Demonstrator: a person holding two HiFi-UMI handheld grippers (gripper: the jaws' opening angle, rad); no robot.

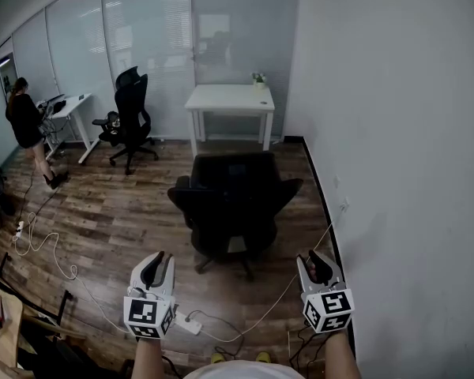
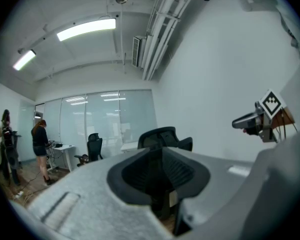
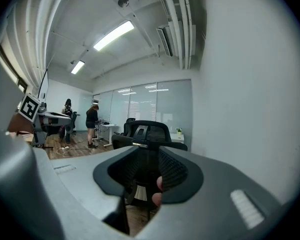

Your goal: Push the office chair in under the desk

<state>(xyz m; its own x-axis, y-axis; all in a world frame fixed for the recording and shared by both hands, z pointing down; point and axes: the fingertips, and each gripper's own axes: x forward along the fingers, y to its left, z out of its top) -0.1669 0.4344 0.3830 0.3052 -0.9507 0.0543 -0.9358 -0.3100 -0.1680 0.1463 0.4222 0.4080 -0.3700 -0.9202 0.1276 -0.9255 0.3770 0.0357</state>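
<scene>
Office chair [image 1: 233,204]: it stands on the wood floor with its backrest toward you, well apart from the white counter [image 1: 229,99] at the far wall. Nearest you, the left hand-held gripper [image 1: 157,260] and the right hand-held gripper [image 1: 317,260] grasp nothing; their jaws are partly apart, short of the backrest. A white cable [image 1: 268,306] crosses the floor near the chair's base, and a caster may snag on it. If you push off-centre the seat may swivel, so an armrest strikes a counter leg and shakes the plant [image 1: 259,78]. Count: two grippers, one plant, two chairs (spare chair [image 1: 130,117]), two counters (side counter [image 1: 69,107]).
</scene>
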